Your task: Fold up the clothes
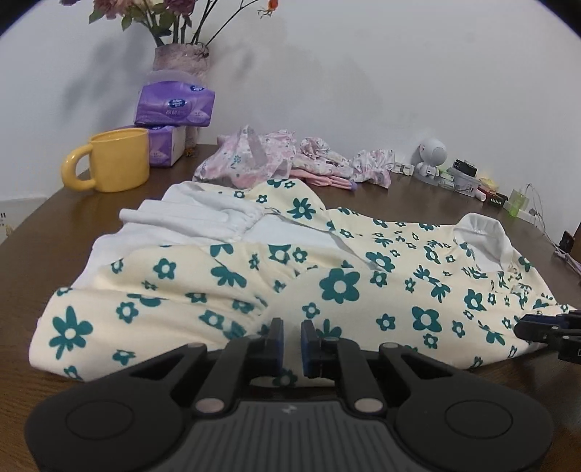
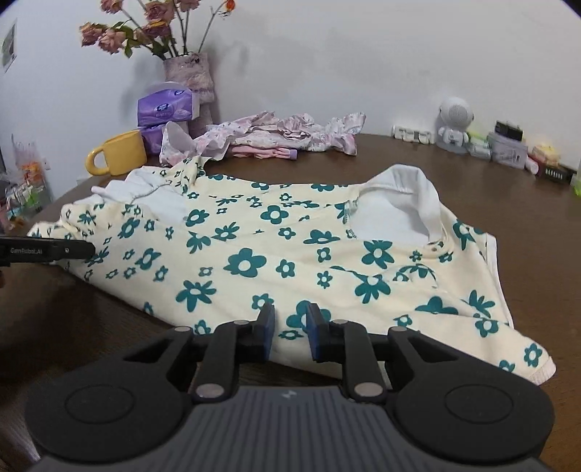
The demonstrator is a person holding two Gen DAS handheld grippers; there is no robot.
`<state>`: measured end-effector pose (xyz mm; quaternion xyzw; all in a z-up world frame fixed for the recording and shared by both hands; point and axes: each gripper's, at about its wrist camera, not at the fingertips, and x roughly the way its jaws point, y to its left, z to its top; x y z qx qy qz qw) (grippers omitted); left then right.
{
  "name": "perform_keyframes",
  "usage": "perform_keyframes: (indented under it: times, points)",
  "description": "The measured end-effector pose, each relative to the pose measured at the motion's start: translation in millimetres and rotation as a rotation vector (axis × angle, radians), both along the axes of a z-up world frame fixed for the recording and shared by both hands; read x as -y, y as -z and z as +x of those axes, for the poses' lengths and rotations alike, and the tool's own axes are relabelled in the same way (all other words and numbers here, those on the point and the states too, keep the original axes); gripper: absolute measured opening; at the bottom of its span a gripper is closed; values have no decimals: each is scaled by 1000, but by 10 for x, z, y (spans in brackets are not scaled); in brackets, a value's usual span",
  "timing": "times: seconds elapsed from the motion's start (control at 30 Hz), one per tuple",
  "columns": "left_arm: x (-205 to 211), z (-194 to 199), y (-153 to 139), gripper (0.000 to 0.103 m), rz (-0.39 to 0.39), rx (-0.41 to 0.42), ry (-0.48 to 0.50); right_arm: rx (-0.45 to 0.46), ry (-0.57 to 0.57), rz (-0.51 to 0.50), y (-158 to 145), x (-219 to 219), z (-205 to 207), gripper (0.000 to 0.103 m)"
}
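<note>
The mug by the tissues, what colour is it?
Yellow. The mug shows best in the left wrist view.

Bouquet (image 1: 163,14) cropped above; shelf clutter (image 2: 25,188) blurred.

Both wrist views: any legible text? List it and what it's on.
"GenRobot.AI": side of the left gripper, seen in the right wrist view.
Purple tissue packs: label print, too blurred to read.
Clutter by the wall: print too small to read.
Floral shirt: none.
</note>
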<state>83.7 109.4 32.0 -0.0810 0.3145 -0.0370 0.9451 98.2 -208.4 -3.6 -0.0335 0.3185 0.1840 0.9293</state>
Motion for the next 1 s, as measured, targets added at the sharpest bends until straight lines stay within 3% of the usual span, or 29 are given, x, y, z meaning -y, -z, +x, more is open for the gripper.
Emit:
perform_keyframes:
  times: [0.27,0.47,0.8,1.0]
  points:
    - [-265,-139,-109,11,37,38,-93,28,79,-19,-114,228,69,19]
    - [-428,-163,-103,11,36,39,-140,1,120,-23,26,377,155,19]
    - [-710,-153,-35,11,41,7,-227,13,190,-27,-21,556,176,19]
    - [-655,-121,-103,11,30,37,-200,1,186,-1,-2,568,208,20]
